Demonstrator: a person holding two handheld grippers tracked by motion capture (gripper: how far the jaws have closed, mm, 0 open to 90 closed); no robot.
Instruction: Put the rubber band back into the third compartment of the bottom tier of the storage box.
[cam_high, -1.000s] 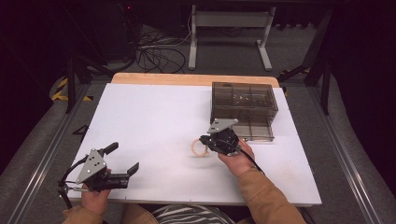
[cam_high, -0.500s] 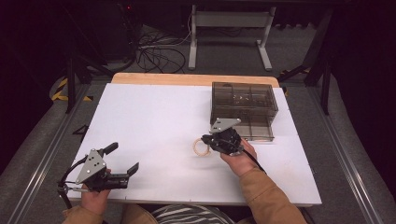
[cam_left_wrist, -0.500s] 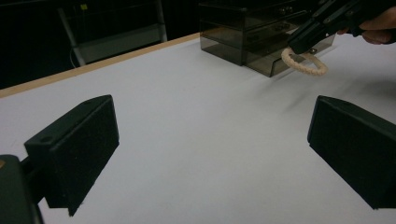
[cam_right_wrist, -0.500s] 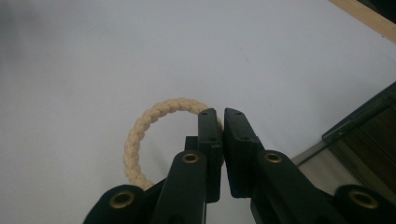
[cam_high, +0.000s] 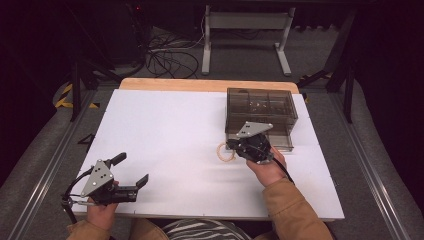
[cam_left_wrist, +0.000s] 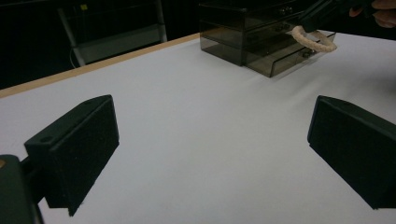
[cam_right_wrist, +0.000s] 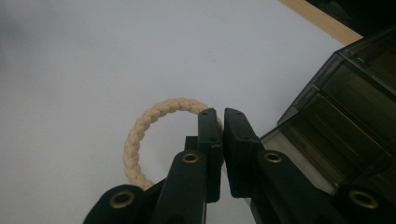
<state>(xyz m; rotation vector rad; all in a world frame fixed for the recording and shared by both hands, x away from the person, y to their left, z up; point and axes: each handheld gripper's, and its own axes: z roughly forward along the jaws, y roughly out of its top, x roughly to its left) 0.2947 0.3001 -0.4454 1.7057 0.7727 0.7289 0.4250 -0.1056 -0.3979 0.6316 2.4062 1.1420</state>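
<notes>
Right gripper (cam_high: 231, 146) jaws are pressed together on a braided rope ring (cam_high: 224, 152), which is pinched at its rim and is seen lifted off the table in the left gripper view (cam_left_wrist: 315, 41). In the right gripper view the cream ring (cam_right_wrist: 150, 127) curves out to the left of the closed jaws, with the white surface behind it. The left gripper (cam_high: 134, 171) is held near the near left corner of the table (cam_high: 165, 125), its jaws spread wide with nothing between them.

The white table is backed by a wooden strip (cam_high: 200, 85) along its far edge. A smoked clear drawer box (cam_high: 260, 112) is set near the far right corner, just beyond the right gripper. Its top is divided into compartments; small items are glimpsed in the middle one, too small to be told. Its bottom drawer (cam_high: 280, 142) is pulled out toward the near edge, and what it holds cannot be made out. The ring is held just beside the box's near left corner, level with the open drawer front. Nothing else is seen between the ring and the drawer. Cables (cam_high: 170, 60) and a grey stand (cam_high: 245, 30) are seen on the floor beyond the far edge.
</notes>
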